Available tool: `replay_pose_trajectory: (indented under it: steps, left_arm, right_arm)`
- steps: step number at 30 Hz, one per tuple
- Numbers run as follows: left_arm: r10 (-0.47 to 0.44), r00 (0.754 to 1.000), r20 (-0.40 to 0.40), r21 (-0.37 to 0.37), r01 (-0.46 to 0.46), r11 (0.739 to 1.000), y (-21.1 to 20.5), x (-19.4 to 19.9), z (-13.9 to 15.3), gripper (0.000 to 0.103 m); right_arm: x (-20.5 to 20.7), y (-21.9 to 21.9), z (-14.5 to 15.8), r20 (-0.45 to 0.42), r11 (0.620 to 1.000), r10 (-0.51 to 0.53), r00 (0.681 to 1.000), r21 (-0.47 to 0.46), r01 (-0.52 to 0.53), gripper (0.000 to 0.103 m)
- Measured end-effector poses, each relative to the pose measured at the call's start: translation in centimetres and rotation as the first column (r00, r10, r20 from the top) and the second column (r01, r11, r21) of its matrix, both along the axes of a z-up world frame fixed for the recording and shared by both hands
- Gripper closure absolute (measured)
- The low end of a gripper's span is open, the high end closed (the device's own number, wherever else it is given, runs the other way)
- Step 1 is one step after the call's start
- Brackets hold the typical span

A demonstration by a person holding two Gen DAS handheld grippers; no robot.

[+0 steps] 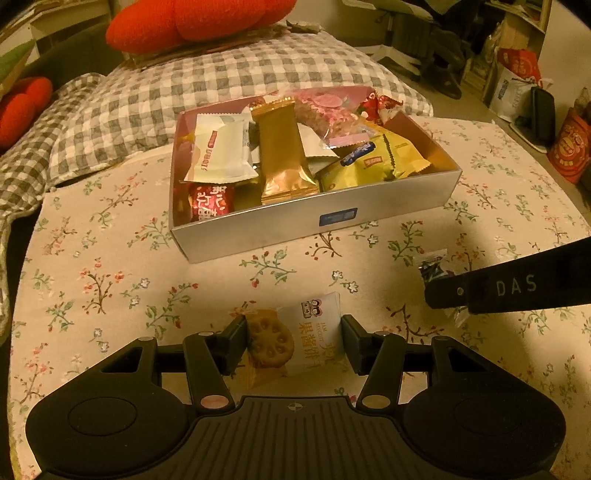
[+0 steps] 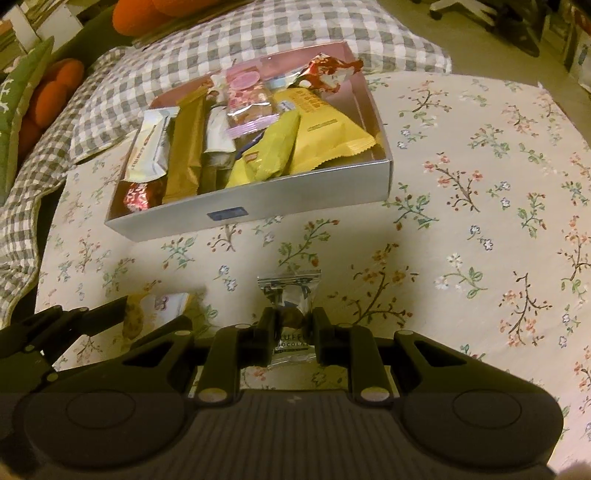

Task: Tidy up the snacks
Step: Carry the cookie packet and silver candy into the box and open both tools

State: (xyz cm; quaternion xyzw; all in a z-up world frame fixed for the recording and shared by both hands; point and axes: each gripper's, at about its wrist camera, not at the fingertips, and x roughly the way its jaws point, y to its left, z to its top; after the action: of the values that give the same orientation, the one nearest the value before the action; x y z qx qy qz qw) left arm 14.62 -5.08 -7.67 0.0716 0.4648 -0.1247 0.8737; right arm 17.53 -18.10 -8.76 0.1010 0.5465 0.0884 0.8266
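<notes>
While clamped from both sides between the jaws of the left gripper (image 1: 293, 343), white jam-biscuit packet printed with a round yellow biscuit (image 1: 291, 343), lying on the cream floral tablecloth (image 1: 110, 280). Between the narrowed jaws of the right gripper (image 2: 294, 332), clear-and-silver truffle chocolate wrapper (image 2: 290, 295), pinched at its near end, far end resting on the cloth. Ahead of both jaw pairs, well apart, shallow silver cardboard box (image 1: 258, 229) filled with snacks: long gold foil bar (image 1: 282, 155), white sachet (image 1: 221, 151), yellow crimped pouches (image 1: 373, 166), red foil sweet (image 1: 210, 203), pink clear-wrapped cake (image 1: 328, 110). Beyond the box, grey-and-white checked quilt (image 1: 229, 74) and red knitted cushion (image 1: 192, 22)
</notes>
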Motion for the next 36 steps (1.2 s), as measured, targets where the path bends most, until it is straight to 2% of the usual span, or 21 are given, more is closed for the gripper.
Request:
replay_pose_trajectory:
  steps: [13, 19, 29, 36]
  left_arm:
    - [0.041, 0.999, 0.001, -0.038, -0.041, 0.998, 2.3, -1.4, 1.6, 0.051]
    - [0.052, 0.999, -0.005, -0.063, -0.053, 0.997, 3.1, -1.6, 2.2, 0.051]
    - [0.064, 0.997, 0.033, -0.118, -0.059, 0.991, 3.4, 1.0, 4.4, 0.051]
    - [0.051, 0.995, 0.086, -0.165, -0.036, 0.986, 1.4, 4.5, 6.0, 0.051]
  right_arm:
    - [-1.7, -0.5, 1.5, -0.003, 0.996, 0.035, 0.999, 0.083, -0.034, 0.085]
    - [-1.9, -0.7, 2.3, 0.007, 0.995, 0.059, 0.998, 0.086, -0.060, 0.085]
    - [-0.4, -1.9, 3.7, 0.059, 0.991, 0.044, 0.997, 0.125, -0.051, 0.085]
    - [2.5, -3.9, 4.4, 0.091, 0.975, -0.033, 0.995, 0.223, 0.013, 0.085]
